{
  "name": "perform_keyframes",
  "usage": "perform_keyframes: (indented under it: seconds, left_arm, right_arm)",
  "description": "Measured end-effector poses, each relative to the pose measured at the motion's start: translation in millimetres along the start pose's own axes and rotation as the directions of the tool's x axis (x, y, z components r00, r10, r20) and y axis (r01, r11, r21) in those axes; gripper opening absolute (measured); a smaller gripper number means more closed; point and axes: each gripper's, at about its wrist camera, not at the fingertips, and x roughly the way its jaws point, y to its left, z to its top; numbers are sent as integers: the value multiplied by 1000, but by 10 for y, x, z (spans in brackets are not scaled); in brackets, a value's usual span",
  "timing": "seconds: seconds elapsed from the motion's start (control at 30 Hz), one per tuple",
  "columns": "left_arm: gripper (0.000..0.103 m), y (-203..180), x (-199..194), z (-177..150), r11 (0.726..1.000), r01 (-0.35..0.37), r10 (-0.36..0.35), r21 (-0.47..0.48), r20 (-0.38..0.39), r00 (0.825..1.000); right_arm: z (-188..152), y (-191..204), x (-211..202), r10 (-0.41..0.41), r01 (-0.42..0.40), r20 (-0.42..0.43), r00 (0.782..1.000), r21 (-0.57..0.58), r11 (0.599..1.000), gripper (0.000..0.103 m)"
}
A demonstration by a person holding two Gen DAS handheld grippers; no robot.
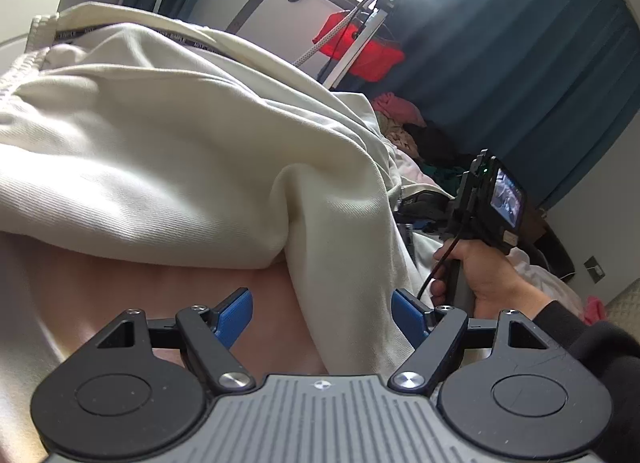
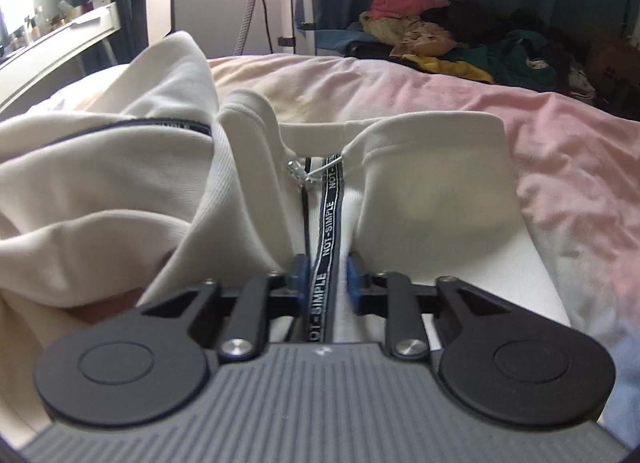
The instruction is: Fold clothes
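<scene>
Left wrist view: the left gripper [image 1: 322, 313] stands spread and empty just below the bunched cream zip jacket [image 1: 168, 143], which lies on the pink bed sheet [image 1: 160, 295]. A hand [image 1: 476, 275] works the other tool.

Right wrist view: the right gripper [image 2: 326, 277] pinches the jacket's lettered zipper tape [image 2: 326, 223], likely to straighten the front. The jacket's lower part is cut off.

Home bedroom: pink bedsheet [image 2: 560, 135], clothes pile [image 2: 460, 35], teal curtains [image 1: 500, 63].
</scene>
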Motion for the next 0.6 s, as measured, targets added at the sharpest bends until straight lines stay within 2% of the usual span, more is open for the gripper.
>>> perform_keyframes:
  seconds: [0.03, 0.1, 0.3, 0.47, 0.57, 0.6]
  left_arm:
    - [78, -7, -8, -7, 1000, -7, 7, 8, 5, 1000]
    - [78, -44, -1, -3, 1000, -14, 14, 20, 7, 1000]
    - [78, -161, 13, -32, 997, -21, 20, 68, 18, 1000]
    - [78, -253, -18, -66, 995, -21, 19, 93, 20, 1000]
    - [78, -314, -37, -98, 994, -23, 22, 110, 18, 1000]
    - [78, -334, -43, -109, 993, -24, 22, 115, 17, 1000]
  right_arm:
    - [16, 24, -40, -12, 12, 8, 1000, -14, 1000, 10]
    - [61, 29, -136, -29, 30, 26, 999, -29, 999, 8]
    - [298, -425, -813, -41, 35, 141, 989, 48, 998, 8]
    - [322, -1248, -1558, -81, 32, 247, 966, 198, 980, 8]
    - [108, -1837, -2011, -128, 29, 296, 947, 319, 947, 8]
    - [-41, -2054, -2146, -141, 16, 302, 943, 380, 925, 8]
